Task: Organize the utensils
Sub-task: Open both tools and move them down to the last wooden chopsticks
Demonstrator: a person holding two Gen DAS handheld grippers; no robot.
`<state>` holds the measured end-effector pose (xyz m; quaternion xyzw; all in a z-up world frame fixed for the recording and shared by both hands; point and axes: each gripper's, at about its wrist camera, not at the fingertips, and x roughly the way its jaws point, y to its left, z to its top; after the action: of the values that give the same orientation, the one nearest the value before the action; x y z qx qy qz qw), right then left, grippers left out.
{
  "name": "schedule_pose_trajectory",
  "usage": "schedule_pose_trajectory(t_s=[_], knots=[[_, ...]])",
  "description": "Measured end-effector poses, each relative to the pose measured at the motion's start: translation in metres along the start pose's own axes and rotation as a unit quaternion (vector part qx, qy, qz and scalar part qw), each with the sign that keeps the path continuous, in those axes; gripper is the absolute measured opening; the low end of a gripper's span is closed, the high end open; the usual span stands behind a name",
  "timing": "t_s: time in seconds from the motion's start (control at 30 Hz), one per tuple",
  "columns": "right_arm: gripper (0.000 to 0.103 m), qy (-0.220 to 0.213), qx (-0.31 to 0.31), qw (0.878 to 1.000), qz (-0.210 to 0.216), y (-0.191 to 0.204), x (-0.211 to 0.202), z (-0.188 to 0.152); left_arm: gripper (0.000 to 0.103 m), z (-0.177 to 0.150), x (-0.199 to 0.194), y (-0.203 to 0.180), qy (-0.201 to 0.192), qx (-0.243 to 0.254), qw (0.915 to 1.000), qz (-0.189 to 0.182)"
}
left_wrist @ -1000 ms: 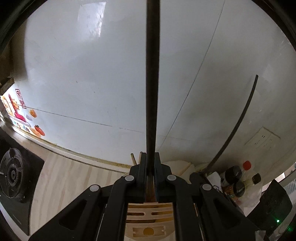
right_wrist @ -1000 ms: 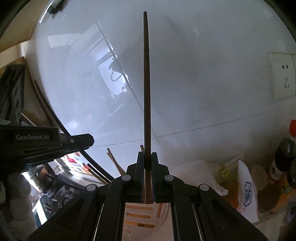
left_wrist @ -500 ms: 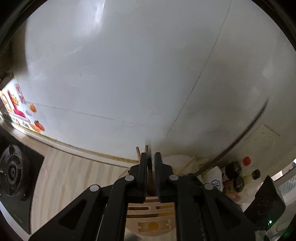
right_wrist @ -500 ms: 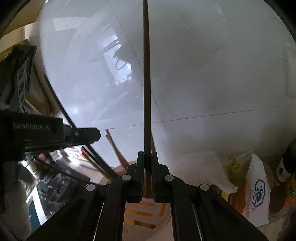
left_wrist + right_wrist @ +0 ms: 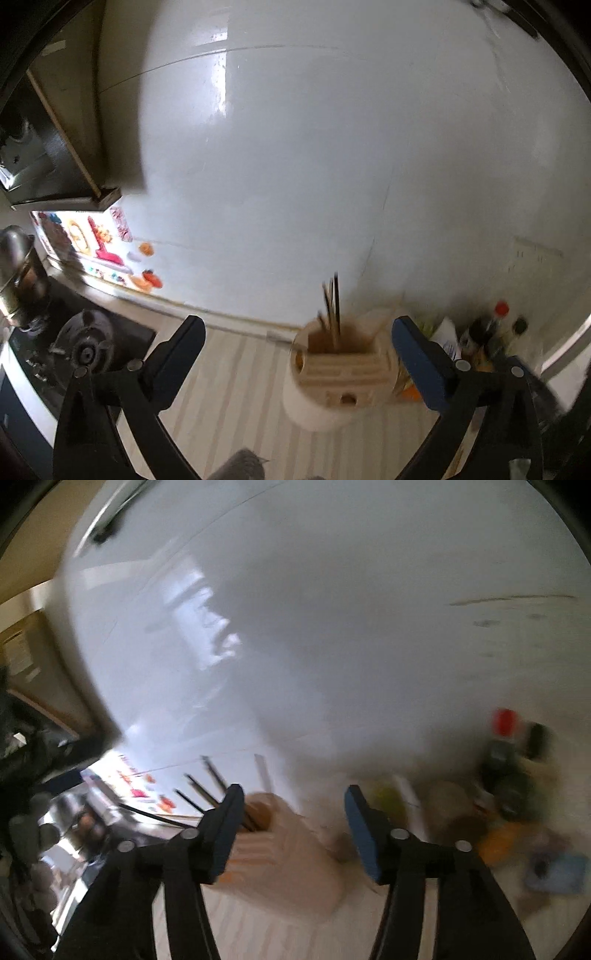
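Daylit, wall glare; heavy motion blur right view; fisheye edges dark.

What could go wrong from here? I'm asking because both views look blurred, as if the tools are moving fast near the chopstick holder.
1. The open left hand-held gripper frames the pale wooden utensil holder; a quick sweep could tip it.
2. The dark chopsticks lean loosely outward and could be knocked out by the right hand-held gripper.
3. Dark condiment bottles stand close behind.

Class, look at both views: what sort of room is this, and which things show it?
Most likely a home kitchen: a black gas hob burner on the pale wooden counter, a beige utensil holder with chopsticks, and dark sauce bottles.
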<state>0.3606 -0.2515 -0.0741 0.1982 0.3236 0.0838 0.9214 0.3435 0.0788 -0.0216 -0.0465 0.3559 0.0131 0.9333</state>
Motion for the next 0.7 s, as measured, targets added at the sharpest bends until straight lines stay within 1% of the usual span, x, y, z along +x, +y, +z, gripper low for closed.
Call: schedule_pose_trajectory(t_s=[0.03,0.07,0.13,0.2,0.23,0.33,0.4,0.43,0.53,0.57,0.63,0.67,0.7], knots=[[0.063,0.004,0.007,1.000,-0.025,-0.008,-0.012,-0.006,0.103,-0.008,0.000,-0.002,0.006,0.001,1.0000,-0.001],[0.063,0.009,0.015,0.999,-0.040,-0.015,-0.022,-0.012,0.103,-0.017,0.002,-0.004,0.015,0.004,0.9999,-0.001],[0.064,0.022,0.025,0.997,-0.073,-0.029,-0.035,-0.023,0.103,-0.040,0.010,-0.011,0.041,0.008,0.9991,-0.001],[0.064,0.043,0.034,0.992,-0.110,-0.043,-0.046,-0.040,0.103,-0.063,0.022,-0.025,0.073,0.026,0.9970,0.002],[0.064,0.061,0.041,0.988,-0.138,-0.054,-0.050,-0.051,0.103,-0.076,0.031,-0.032,0.091,0.036,0.9952,0.009],[0.064,0.103,0.068,0.976,-0.181,-0.093,-0.062,-0.076,0.103,-0.113,0.052,-0.059,0.134,0.063,0.9888,0.018],[0.064,0.134,0.085,0.962,-0.222,-0.123,-0.066,-0.099,0.103,-0.136,0.064,-0.077,0.160,0.076,0.9840,0.013],[0.064,0.146,0.094,0.957,-0.232,-0.134,-0.067,-0.109,0.103,-0.148,0.071,-0.086,0.176,0.084,0.9807,0.010],[0.064,0.198,0.133,0.937,-0.256,-0.175,-0.064,-0.144,0.103,-0.181,0.092,-0.116,0.221,0.110,0.9691,-0.002],[0.064,0.221,0.147,0.930,-0.256,-0.190,-0.061,-0.159,0.103,-0.190,0.097,-0.124,0.231,0.119,0.9656,-0.004],[0.062,0.251,0.164,0.920,-0.253,-0.206,-0.054,-0.179,0.103,-0.208,0.106,-0.141,0.251,0.141,0.9577,-0.006],[0.057,0.269,0.170,0.915,-0.249,-0.215,-0.049,-0.192,0.103,-0.214,0.110,-0.147,0.258,0.150,0.9545,-0.007],[0.050,0.282,0.173,0.912,-0.244,-0.219,-0.045,-0.202,0.103,-0.222,0.113,-0.155,0.264,0.163,0.9507,-0.006]])
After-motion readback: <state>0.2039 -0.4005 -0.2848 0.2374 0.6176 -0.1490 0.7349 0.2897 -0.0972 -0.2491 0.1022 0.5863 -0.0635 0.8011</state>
